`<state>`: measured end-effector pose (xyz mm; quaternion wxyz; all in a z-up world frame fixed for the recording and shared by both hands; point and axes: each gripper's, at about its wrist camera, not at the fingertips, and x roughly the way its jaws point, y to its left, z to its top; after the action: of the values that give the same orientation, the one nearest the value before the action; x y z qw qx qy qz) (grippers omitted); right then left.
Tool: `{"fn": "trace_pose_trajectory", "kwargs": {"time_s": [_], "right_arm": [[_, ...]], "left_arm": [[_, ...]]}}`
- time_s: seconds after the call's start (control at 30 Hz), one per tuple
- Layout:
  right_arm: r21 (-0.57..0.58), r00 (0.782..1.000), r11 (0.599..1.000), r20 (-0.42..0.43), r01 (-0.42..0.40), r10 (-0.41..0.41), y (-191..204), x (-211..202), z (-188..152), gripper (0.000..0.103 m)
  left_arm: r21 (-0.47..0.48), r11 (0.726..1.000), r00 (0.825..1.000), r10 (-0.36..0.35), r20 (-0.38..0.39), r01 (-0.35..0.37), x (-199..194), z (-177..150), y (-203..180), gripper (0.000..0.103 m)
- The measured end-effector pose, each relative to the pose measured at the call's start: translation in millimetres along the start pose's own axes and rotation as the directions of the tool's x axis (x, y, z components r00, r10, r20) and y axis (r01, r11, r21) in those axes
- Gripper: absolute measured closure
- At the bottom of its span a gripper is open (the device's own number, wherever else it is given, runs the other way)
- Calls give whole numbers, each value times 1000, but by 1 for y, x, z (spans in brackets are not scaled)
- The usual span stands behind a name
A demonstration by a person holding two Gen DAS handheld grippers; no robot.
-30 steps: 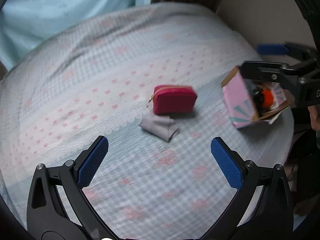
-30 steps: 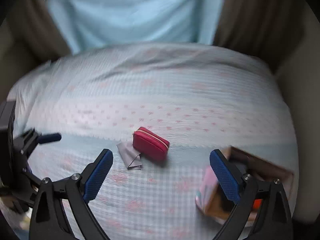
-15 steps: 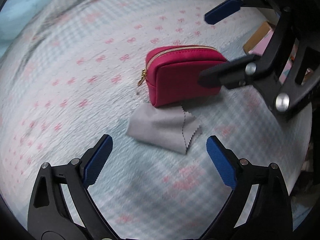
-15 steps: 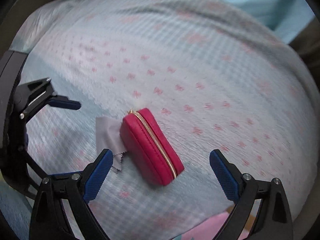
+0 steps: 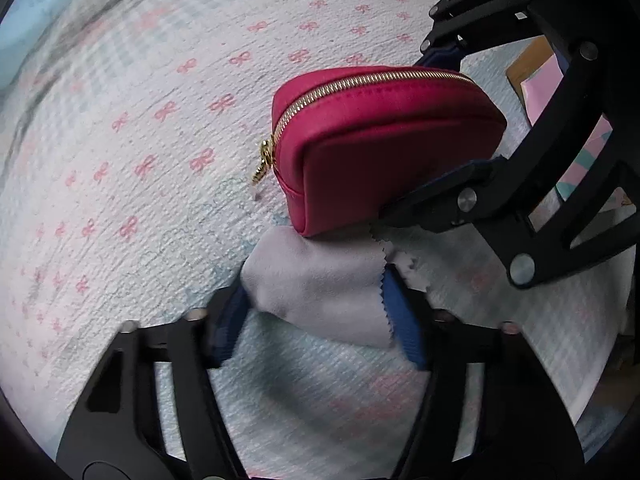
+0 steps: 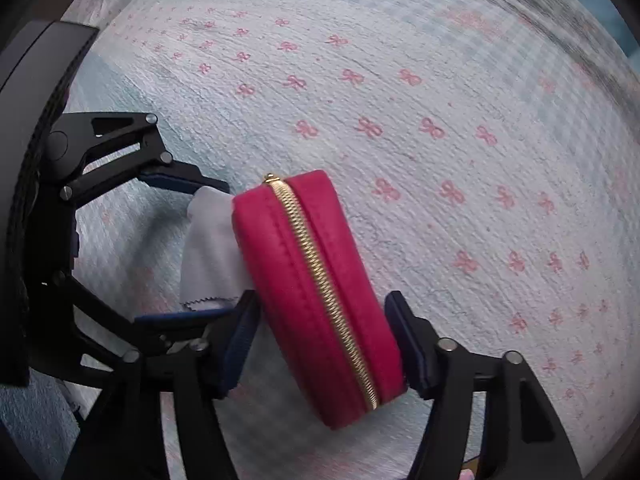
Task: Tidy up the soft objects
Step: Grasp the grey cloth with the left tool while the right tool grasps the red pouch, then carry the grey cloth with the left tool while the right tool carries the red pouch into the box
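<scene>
A red zip pouch (image 5: 380, 140) with a gold zipper lies on the bow-patterned bedspread (image 5: 140, 160). A folded grey cloth (image 5: 320, 292) lies against its near side. My left gripper (image 5: 316, 320) has closed on the grey cloth, a blue pad on each side of it. My right gripper (image 6: 324, 344) has closed on the red pouch (image 6: 316, 288), its pads pressing both long sides. The right gripper also shows in the left wrist view (image 5: 460, 128). The left gripper shows in the right wrist view (image 6: 176, 248) around the cloth (image 6: 212, 252).
A pink cardboard box (image 5: 560, 92) stands behind the right gripper at the bed's right edge. The bedspread stretches away to the left and back.
Both grippers have moved in and down. The left jaws have closed from wide open onto the grey cloth. The right jaws have closed onto the red pouch.
</scene>
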<state>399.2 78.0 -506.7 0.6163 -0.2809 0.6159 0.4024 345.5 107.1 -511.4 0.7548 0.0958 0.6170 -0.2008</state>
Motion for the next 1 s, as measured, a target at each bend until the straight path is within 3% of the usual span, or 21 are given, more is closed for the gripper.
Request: {"fn": "trace_pose_trajectory", "kwargs": {"time_s": [0.1, 0.2, 0.57, 0.8, 1.0], "right_arm": [[27, 1000, 999, 23, -22, 21, 2, -3, -4, 59], [65, 999, 998, 42, -19, 17, 5, -7, -13, 66], [238, 984, 970, 156, 43, -81, 10, -71, -50, 71], [368, 957, 928, 247, 52, -152, 41, -129, -75, 71], [447, 920, 893, 326, 52, -217, 82, -187, -95, 71]], "left_arm": [[7, 1000, 1000, -18, -2, 18, -3, -2, -1, 79], [14, 1000, 1000, -24, -6, 24, -4, -6, -8, 90], [-85, 996, 1000, -10, 21, 12, -47, -15, -12, 93], [-146, 989, 991, 36, 126, -17, -122, -25, -1, 93], [-176, 984, 977, 54, 208, -17, -192, -32, -4, 93]]}}
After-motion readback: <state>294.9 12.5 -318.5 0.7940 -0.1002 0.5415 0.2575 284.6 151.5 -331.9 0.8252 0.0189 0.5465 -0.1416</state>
